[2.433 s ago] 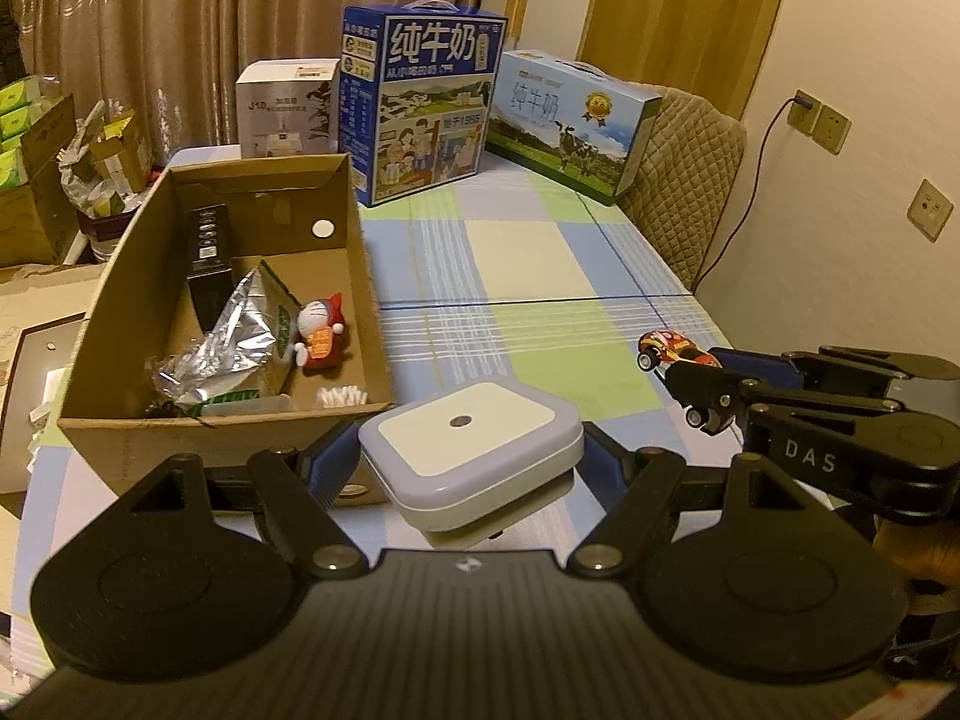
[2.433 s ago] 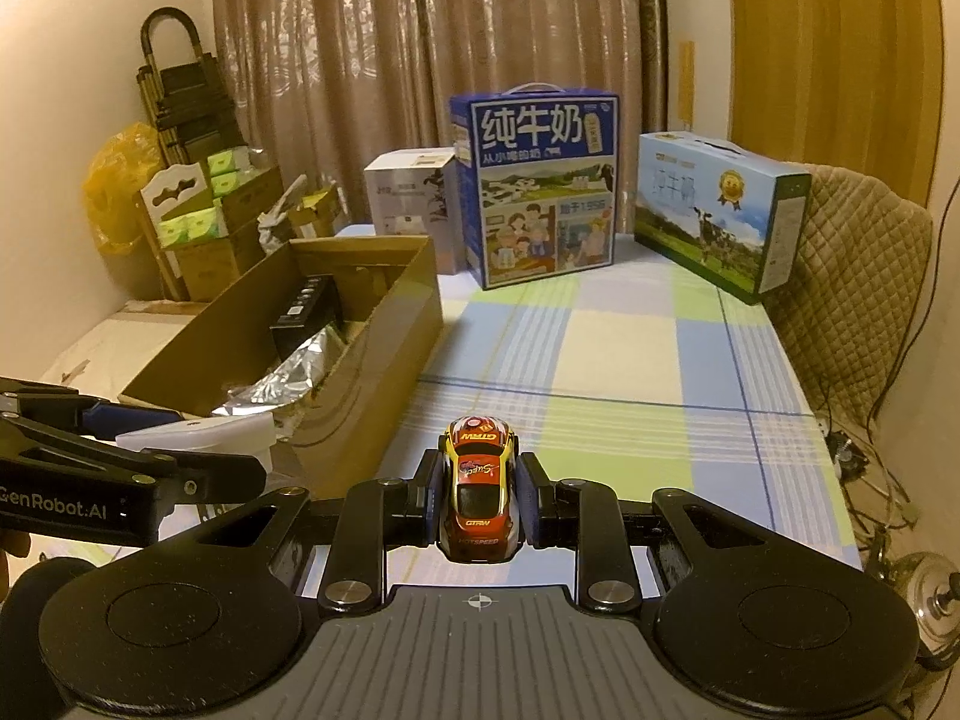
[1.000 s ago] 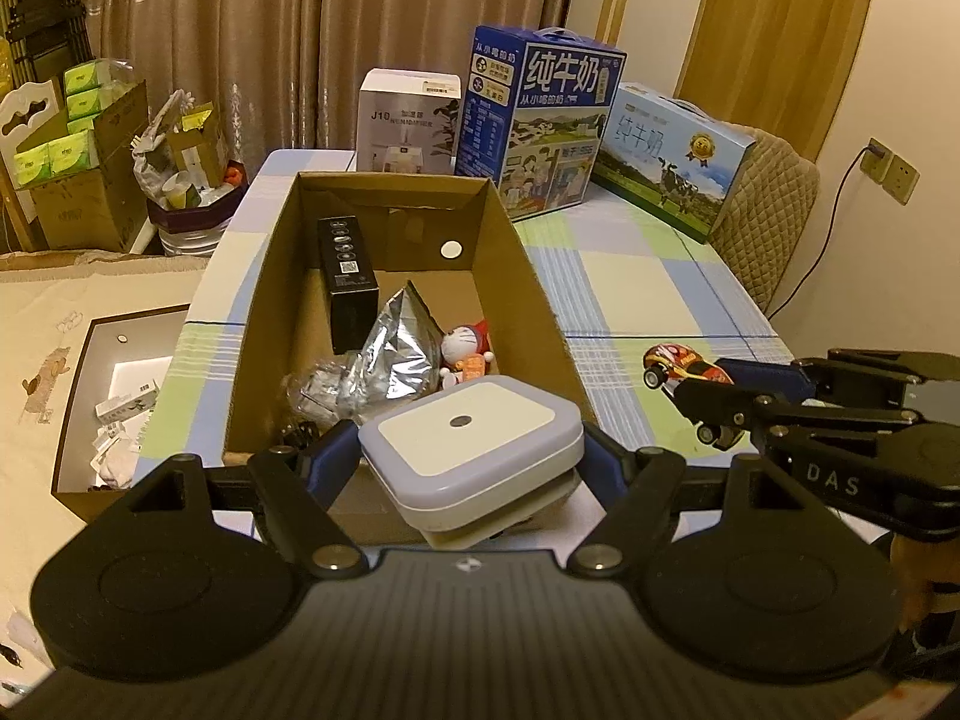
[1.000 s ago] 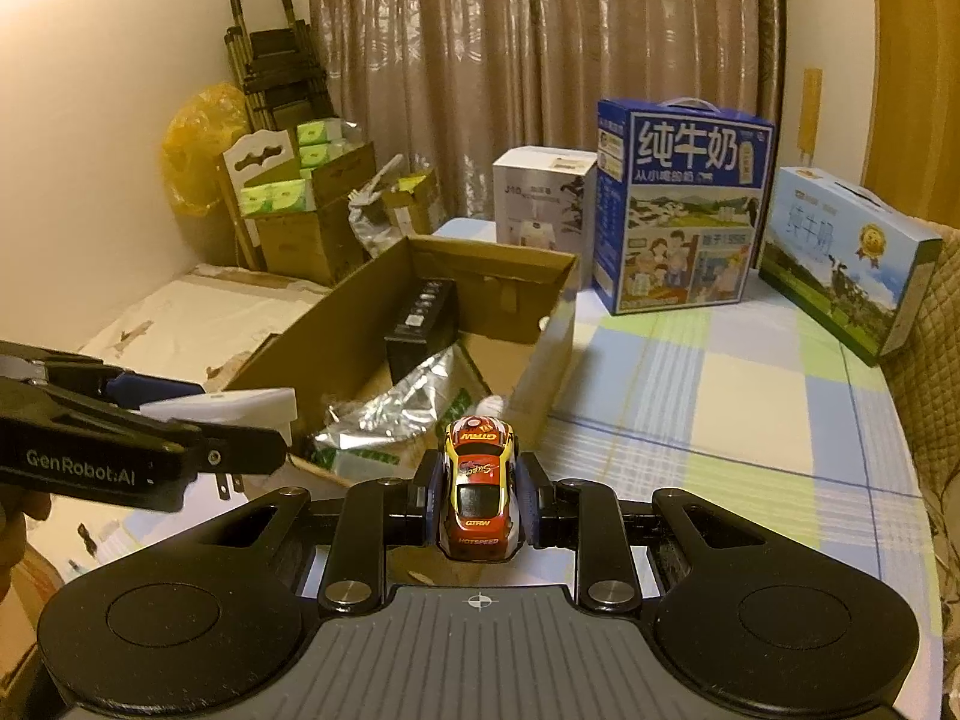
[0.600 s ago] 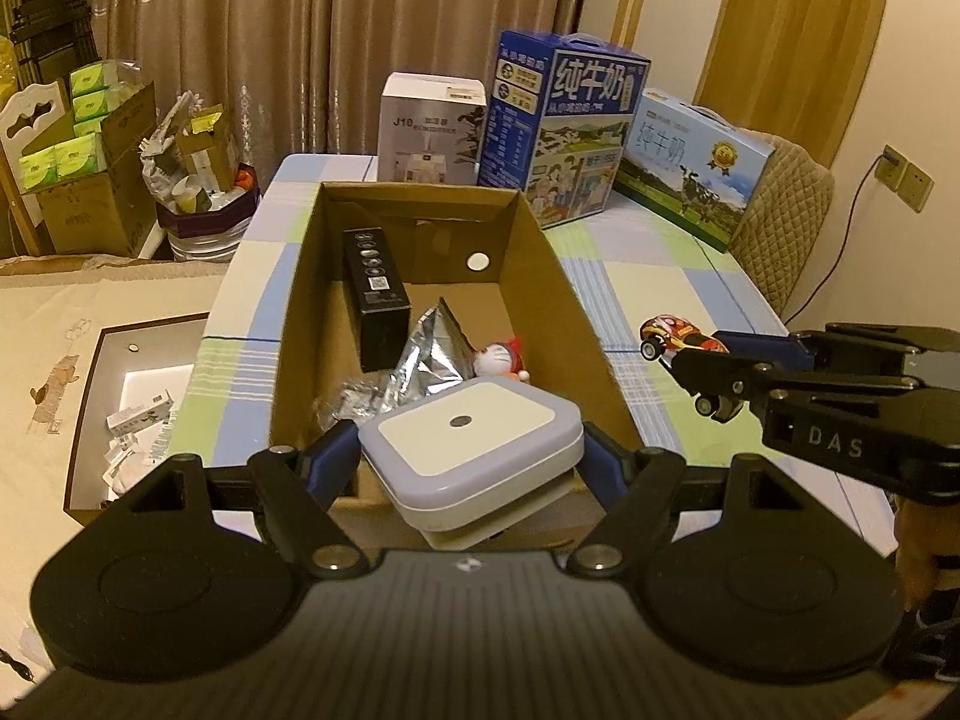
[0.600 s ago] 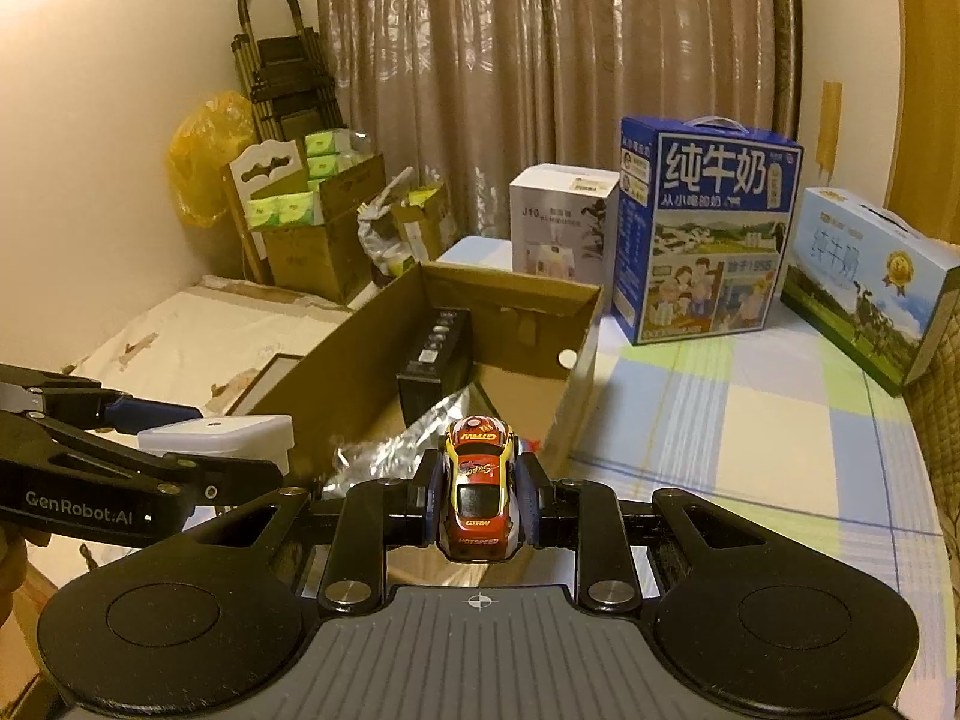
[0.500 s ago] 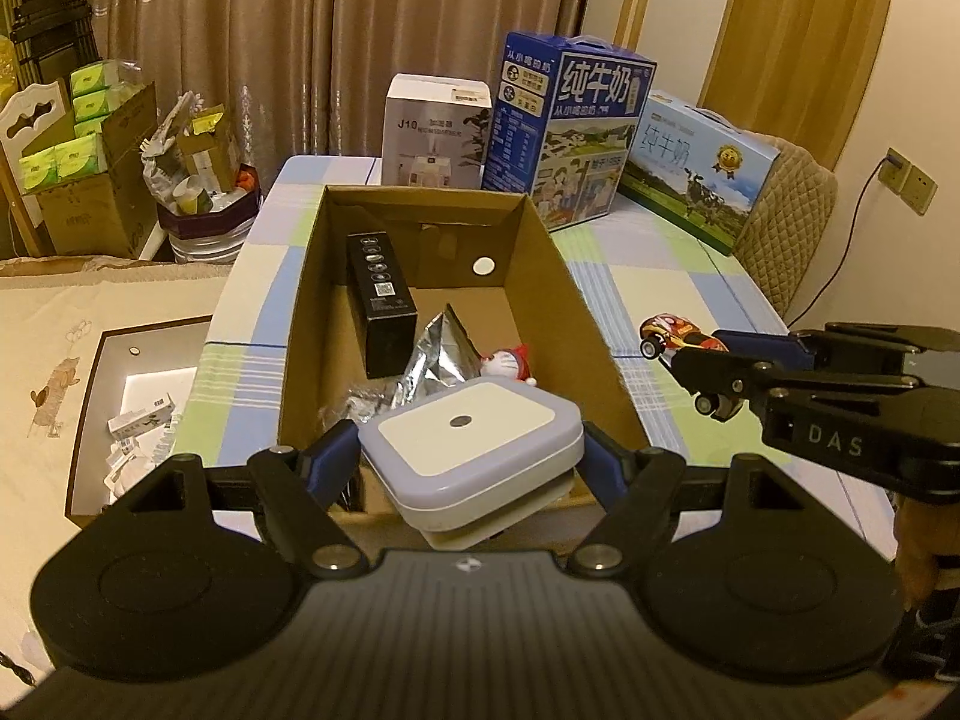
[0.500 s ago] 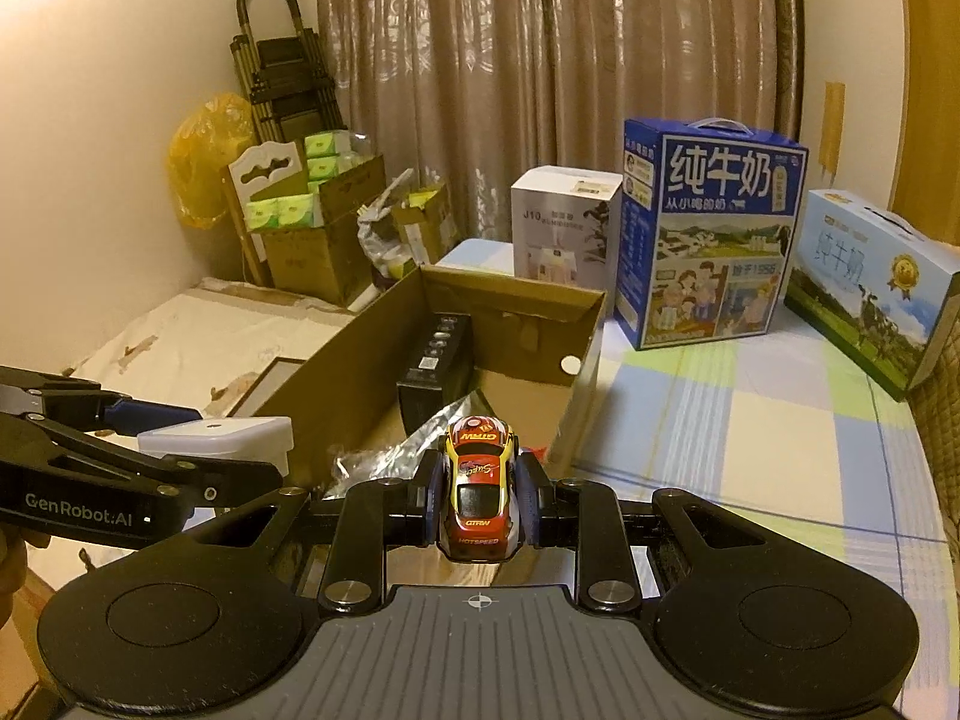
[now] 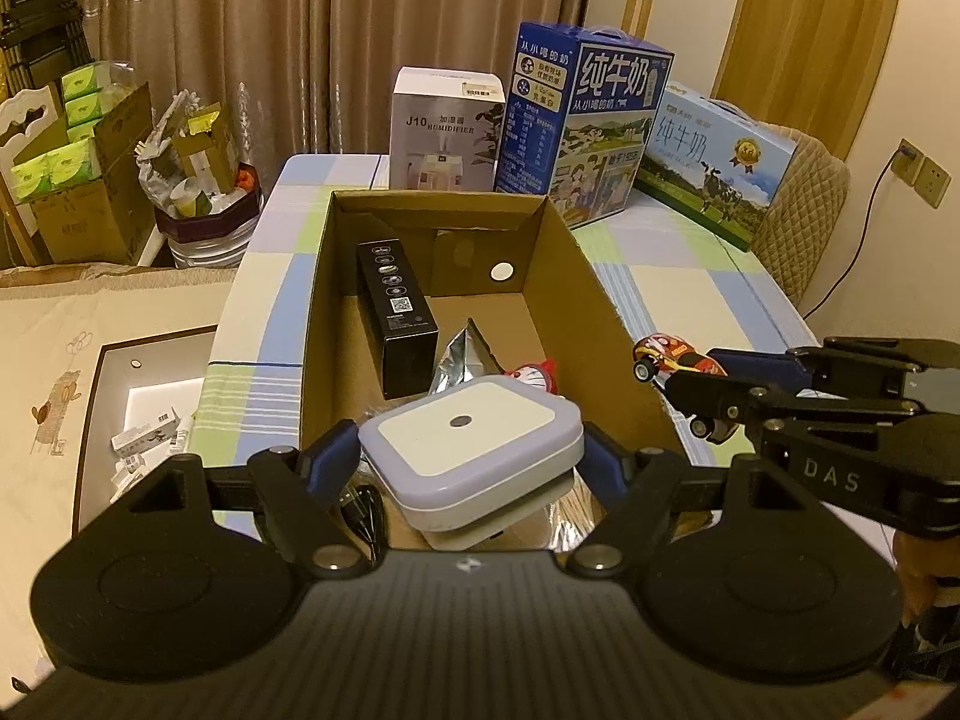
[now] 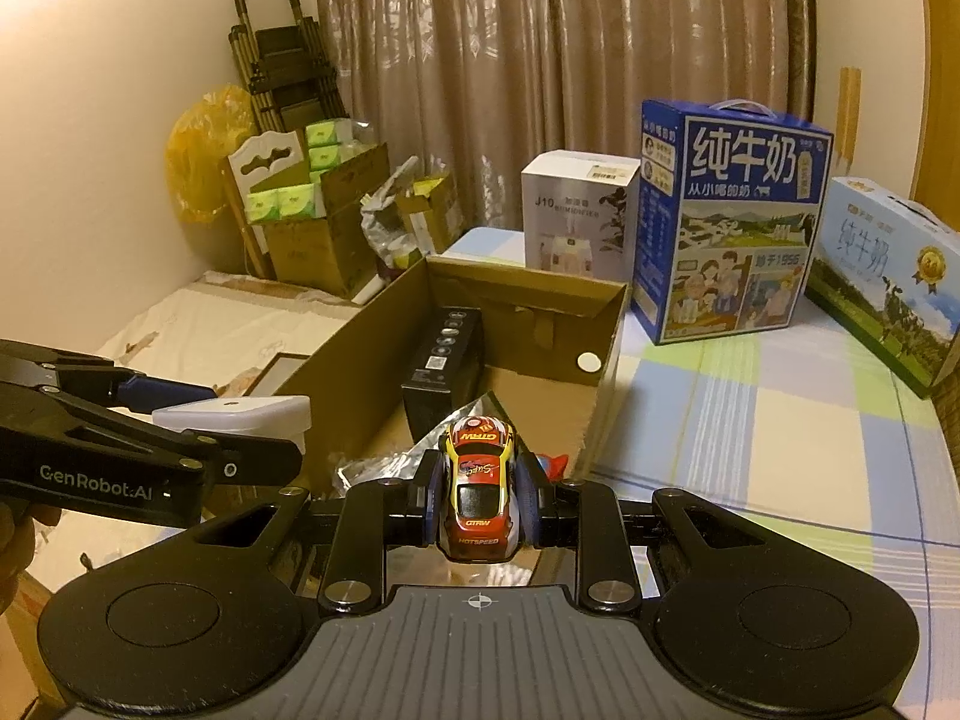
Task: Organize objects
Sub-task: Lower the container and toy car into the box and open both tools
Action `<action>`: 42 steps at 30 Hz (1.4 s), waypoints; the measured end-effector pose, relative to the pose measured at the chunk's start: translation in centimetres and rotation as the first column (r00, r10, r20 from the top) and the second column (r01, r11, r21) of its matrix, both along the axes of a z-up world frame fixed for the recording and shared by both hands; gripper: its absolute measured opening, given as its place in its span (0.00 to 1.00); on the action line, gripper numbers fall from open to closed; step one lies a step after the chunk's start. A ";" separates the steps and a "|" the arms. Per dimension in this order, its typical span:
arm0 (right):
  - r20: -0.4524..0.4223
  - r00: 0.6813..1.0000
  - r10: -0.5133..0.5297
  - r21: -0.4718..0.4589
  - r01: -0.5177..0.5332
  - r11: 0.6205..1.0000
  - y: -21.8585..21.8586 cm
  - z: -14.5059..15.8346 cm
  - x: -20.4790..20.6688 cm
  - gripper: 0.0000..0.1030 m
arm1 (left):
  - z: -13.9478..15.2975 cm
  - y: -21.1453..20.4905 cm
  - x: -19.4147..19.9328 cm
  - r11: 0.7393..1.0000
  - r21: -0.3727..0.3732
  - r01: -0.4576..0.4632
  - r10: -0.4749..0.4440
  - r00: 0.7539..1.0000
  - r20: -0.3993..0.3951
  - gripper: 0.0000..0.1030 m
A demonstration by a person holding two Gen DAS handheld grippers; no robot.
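Note:
My left gripper (image 9: 471, 456) is shut on a white square night light (image 9: 468, 441) and holds it above the near end of the open cardboard box (image 9: 576, 276). My right gripper (image 10: 478, 492) is shut on a red and yellow toy car (image 10: 478, 495), held over the box's near right corner (image 10: 606, 384). The car also shows in the left wrist view (image 9: 672, 357). The night light also shows in the right wrist view (image 10: 240, 411). Inside the box lie a black carton (image 9: 396, 315), a silver foil bag (image 9: 465, 354) and a red and white figurine (image 9: 537, 372).
The box stands on a checked tablecloth (image 9: 660, 282). A white humidifier box (image 9: 447, 129), a tall blue milk carton (image 9: 585, 126) and a light blue milk carton (image 9: 714, 162) stand at the table's far end. A quilted chair (image 9: 804, 210) is on the right. Floor clutter lies left.
Both grippers have moved left and forward from the bare tablecloth to above the cardboard box, each still holding its object.

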State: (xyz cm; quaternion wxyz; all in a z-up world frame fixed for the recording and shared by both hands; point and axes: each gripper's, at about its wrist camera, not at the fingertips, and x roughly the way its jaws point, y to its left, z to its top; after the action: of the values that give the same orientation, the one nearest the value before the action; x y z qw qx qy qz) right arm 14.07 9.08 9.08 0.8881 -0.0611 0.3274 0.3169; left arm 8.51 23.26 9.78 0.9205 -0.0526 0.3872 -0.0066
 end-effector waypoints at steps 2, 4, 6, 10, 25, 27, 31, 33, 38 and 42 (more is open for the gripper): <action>-0.002 1.000 0.000 0.000 0.000 1.000 0.2 -0.2 0.2 0.22 | -0.2 0.1 0.3 1.000 0.002 0.001 -0.001 1.000 -0.004 0.72; -0.004 1.000 0.000 0.000 0.000 1.000 0.4 -0.3 0.3 0.22 | -0.3 0.2 0.5 1.000 0.002 0.003 -0.003 1.000 -0.007 0.72; -0.005 1.000 0.000 0.000 0.000 1.000 0.5 -0.4 0.5 0.22 | -0.5 0.3 0.8 1.000 0.001 0.005 -0.005 1.000 -0.010 0.72; -0.005 1.000 -0.002 0.000 0.002 1.000 0.6 -0.5 0.7 0.22 | -0.7 0.6 1.2 1.000 0.002 0.007 -0.007 1.000 -0.014 0.72; -0.012 1.000 -0.005 -0.002 0.005 1.000 1.5 -1.1 1.5 0.22 | -1.3 1.4 2.5 1.000 0.012 0.021 -0.020 0.999 -0.031 0.72; -0.015 1.000 -0.007 -0.001 0.007 1.000 1.5 -1.2 1.7 0.22 | -1.5 1.5 2.7 1.000 0.013 0.021 -0.021 0.999 -0.035 0.72; -0.019 1.000 -0.011 0.002 0.011 1.000 1.5 -1.4 1.9 0.22 | -1.8 1.6 3.2 1.000 0.018 0.024 -0.023 0.999 -0.046 0.72; -0.020 1.000 -0.013 0.004 0.013 1.000 1.4 -1.5 2.0 0.22 | -1.9 1.6 3.4 0.999 0.021 0.026 -0.025 0.999 -0.048 0.72; -0.023 1.000 -0.017 0.008 0.017 1.000 1.4 -1.7 2.3 0.22 | -2.1 1.6 3.9 0.999 0.025 0.031 -0.029 0.998 -0.054 0.72; -0.025 0.999 -0.026 0.013 0.027 1.000 1.2 -1.8 2.5 0.22 | -2.5 1.6 4.5 0.999 0.032 0.039 -0.037 0.997 -0.064 0.77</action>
State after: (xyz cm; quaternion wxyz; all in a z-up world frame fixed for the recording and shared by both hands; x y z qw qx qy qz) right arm 16.60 10.33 7.28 0.8885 -0.0470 0.3370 0.3080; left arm 13.05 24.88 7.29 0.9082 -0.0301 0.4171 -0.0157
